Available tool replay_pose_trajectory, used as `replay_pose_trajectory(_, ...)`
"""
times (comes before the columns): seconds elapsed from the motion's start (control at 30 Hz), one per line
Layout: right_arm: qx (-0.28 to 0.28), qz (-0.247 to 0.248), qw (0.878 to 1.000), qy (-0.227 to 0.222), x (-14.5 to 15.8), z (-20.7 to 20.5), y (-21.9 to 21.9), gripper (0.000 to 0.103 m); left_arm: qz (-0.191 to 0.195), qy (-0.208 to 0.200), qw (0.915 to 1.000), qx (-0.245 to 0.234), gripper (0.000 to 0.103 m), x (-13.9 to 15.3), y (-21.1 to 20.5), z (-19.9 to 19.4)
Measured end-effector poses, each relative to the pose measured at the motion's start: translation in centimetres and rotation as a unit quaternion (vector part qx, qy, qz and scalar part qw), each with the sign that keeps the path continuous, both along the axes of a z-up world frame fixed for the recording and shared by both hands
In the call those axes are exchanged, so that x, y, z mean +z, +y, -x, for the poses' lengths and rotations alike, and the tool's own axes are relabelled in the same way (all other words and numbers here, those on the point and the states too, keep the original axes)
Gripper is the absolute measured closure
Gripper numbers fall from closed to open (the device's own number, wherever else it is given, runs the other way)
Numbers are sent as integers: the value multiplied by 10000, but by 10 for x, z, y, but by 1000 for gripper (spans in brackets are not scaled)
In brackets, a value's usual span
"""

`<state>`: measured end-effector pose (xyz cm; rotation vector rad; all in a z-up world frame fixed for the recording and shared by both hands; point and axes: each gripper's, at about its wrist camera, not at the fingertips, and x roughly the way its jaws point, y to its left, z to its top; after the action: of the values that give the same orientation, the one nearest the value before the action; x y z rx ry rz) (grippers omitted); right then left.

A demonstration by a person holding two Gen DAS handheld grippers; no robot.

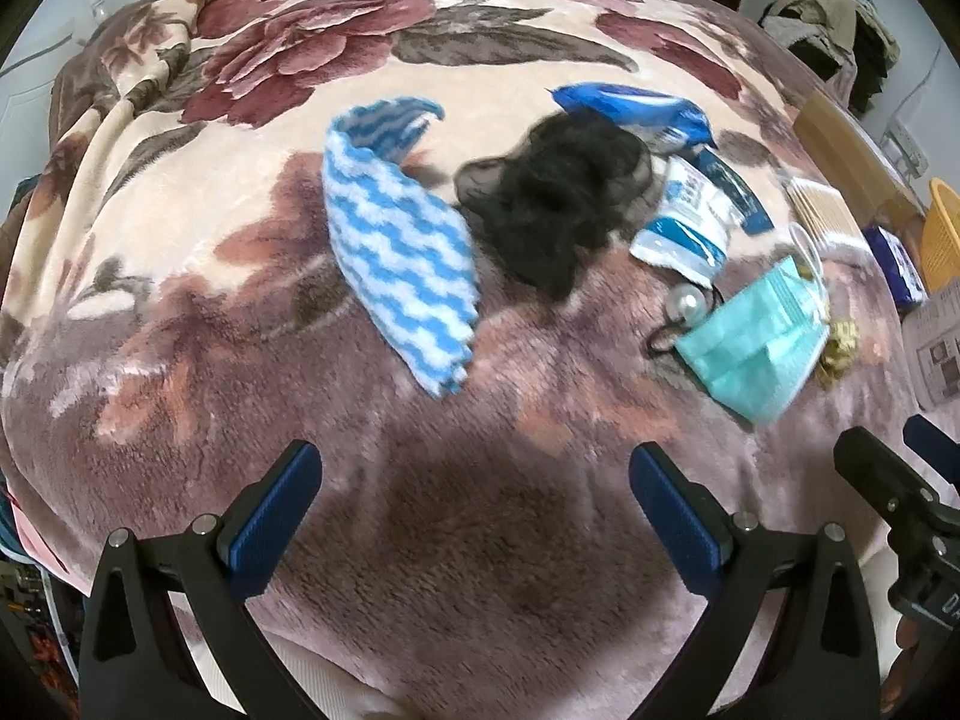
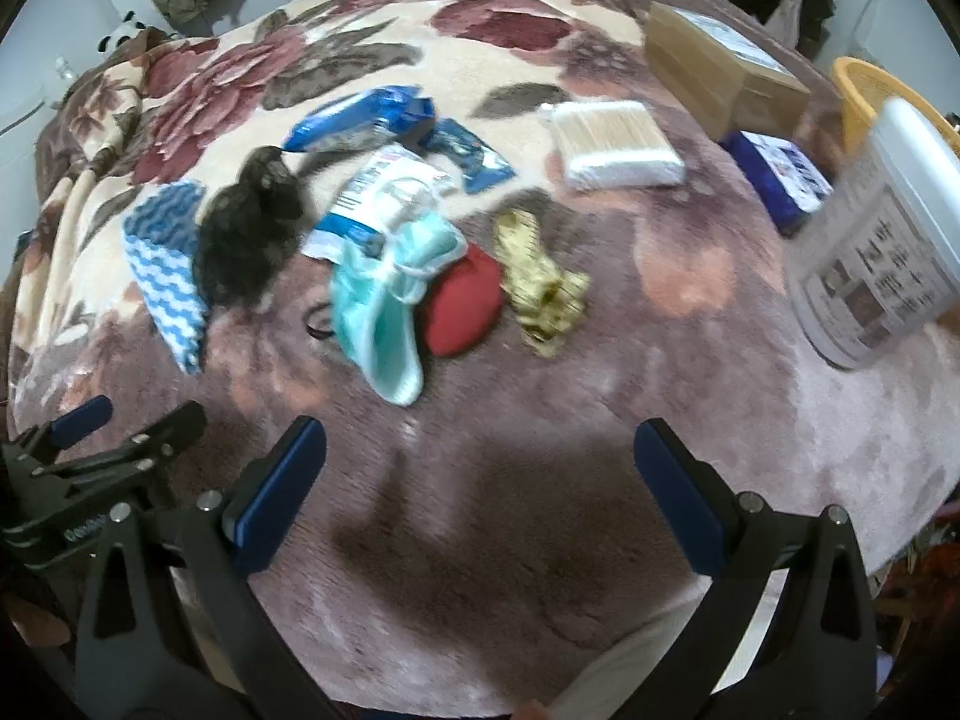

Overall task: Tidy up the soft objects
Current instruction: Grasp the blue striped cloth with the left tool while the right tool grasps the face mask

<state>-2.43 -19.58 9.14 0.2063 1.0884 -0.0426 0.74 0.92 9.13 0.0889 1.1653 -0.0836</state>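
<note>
Teal mask (image 2: pixel 384 324) half-hides a red pouch (image 2: pixel 465 309); left gripper (image 1: pixel 474 516) and right gripper (image 2: pixel 480 498) spread, holding nothing.

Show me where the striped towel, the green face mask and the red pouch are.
striped towel (image 1: pixel 396 252): left wrist view, middle of the cloth.
green face mask (image 1: pixel 756 348): left wrist view, pleated front.
red pouch (image 2: pixel 465 309): right wrist view, visible red side.
</note>
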Motion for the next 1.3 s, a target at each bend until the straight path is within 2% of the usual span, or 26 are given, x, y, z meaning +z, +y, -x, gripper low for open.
replay_pose_trajectory(0.13, 213, -203, 9995, -96, 5, -20, 18, 0, -5, -127, 9999, 93, 0, 7, 12, -13)
replay_pose_trajectory(0.3, 113, -336, 9993, -109, -6, -48, 32, 3, 10, -262, 9994, 229, 0, 14, 35, -35)
replay_pose_trajectory(0.43, -70, -343, 9993, 94, -23, -63, 31, 32, 248, -283, 9984, 432, 2, 13, 58, -57)
replay_pose_trajectory(0.5, -100, -472, 9987, 154, -31, -67, 28, 51, 387, -284, 9976, 498, 2, 11, 63, -66)
replay_pose_trajectory(0.53, -73, -527, 9985, 148, -32, -67, 26, 69, 425, -278, 9973, 534, 4, 8, 65, -73)
replay_pose_trajectory(0.57, -47, -580, 9982, 136, -33, -66, 25, 79, 454, -274, 9971, 550, 6, 5, 67, -78)
replay_pose_trajectory(0.63, -42, -683, 9977, 5, -30, -60, 21, 84, 603, -210, 9964, 563, 15, -3, 69, -88)
replay_pose_trajectory(0.67, -32, -699, 9975, -50, -28, -57, 20, 86, 711, -177, 9958, 556, 17, -6, 69, -91)
replay_pose_trajectory(0.7, -29, -730, 9973, -108, -26, -54, 18, 86, 827, -142, 9949, 552, 27, -10, 70, -94)
replay_pose_trajectory(0.73, -24, -782, 9968, -165, -23, -51, 17, 86, 948, -104, 9939, 557, 56, -14, 70, -98)
replay_pose_trajectory(0.8, -14, -844, 9961, -242, -17, -46, 14, 86, 1195, 83, 9911, 574, 92, -23, 70, -102)
replay_pose_trajectory(0.83, 0, -862, 9959, -274, -15, -44, 13, 86, 1336, 109, 9891, 603, 92, -25, 70, -101)
replay_pose_trajectory(0.9, 12, -878, 9956, -316, -11, -42, 10, 86, 1381, -2, 9885, 620, 93, -21, 69, -96)
replay_pose_trajectory(1.13, -13, -944, 9944, -484, 2, -34, 3, 86, 1172, -461, 9909, 486, 94, 15, 62, -58)
replay_pose_trajectory(1.3, -3, -929, 9940, -573, 14, -29, 2, 86, 1007, -654, 9927, 88, 94, 38, 43, -33)
